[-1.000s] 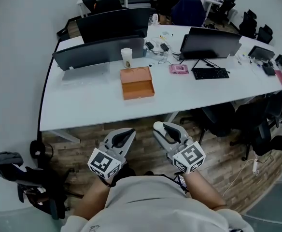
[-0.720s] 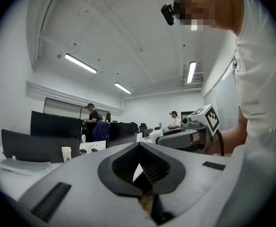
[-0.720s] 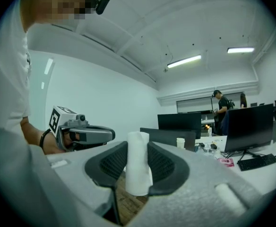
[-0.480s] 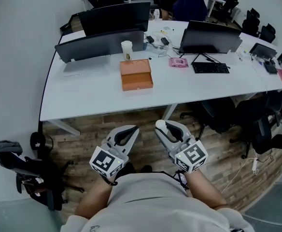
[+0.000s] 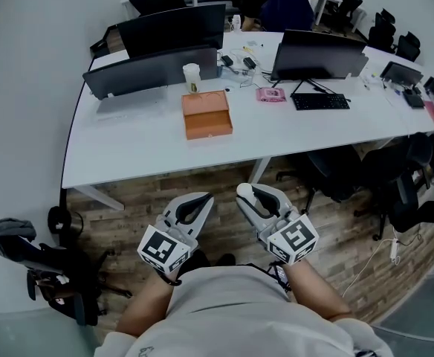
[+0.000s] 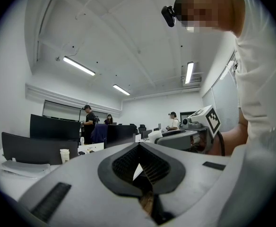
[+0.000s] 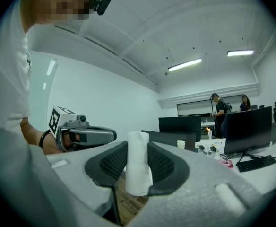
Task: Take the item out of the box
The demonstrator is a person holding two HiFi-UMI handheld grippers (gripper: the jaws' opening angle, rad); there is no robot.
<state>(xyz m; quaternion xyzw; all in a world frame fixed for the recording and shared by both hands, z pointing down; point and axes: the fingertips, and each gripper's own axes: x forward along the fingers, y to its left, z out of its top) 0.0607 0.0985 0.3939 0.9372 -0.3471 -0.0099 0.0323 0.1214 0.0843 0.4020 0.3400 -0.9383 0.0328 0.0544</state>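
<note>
Person standing well apart from desk (image 5: 143, 151) and orange box (image 5: 209, 131). Right gripper (image 5: 253, 199) clamps an upright white roll (image 7: 138, 167), likely the box's item held clear. Left gripper (image 5: 193, 205) is closed and empty.

Illumination: bright, even, from ceiling strip lights (image 6: 79, 66); shadows soft beneath the counter (image 5: 143, 149); strong fisheye bending and dark vignetted corners in both gripper views; near foreground slightly defocused.

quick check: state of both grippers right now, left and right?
Left gripper: closed, nothing between its jaws.
Right gripper: closed on a white roll.
</note>
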